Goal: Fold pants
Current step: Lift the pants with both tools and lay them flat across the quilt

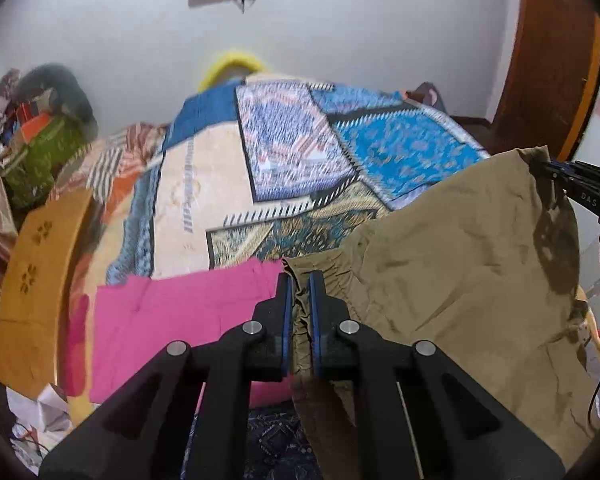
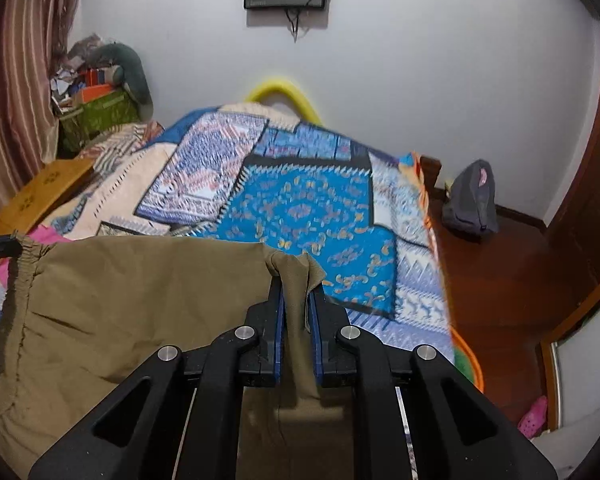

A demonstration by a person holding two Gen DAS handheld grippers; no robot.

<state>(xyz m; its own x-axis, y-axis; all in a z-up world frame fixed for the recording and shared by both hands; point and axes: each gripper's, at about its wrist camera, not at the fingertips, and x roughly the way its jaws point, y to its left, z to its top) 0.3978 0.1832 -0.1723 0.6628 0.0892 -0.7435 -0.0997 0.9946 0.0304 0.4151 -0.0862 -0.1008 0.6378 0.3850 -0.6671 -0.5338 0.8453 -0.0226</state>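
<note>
Khaki pants hang stretched between my two grippers, above the near end of the bed. My left gripper is shut on the elastic waistband at one corner. My right gripper is shut on the other corner of the pants. The right gripper also shows at the right edge of the left wrist view, and the left gripper's tip shows at the left edge of the right wrist view. The lower part of the pants hangs out of view below.
A bed with a patchwork quilt lies ahead, with a pink cloth at its near left. A yellow box and a cluttered green bin stand left. A grey bag sits on the wooden floor right.
</note>
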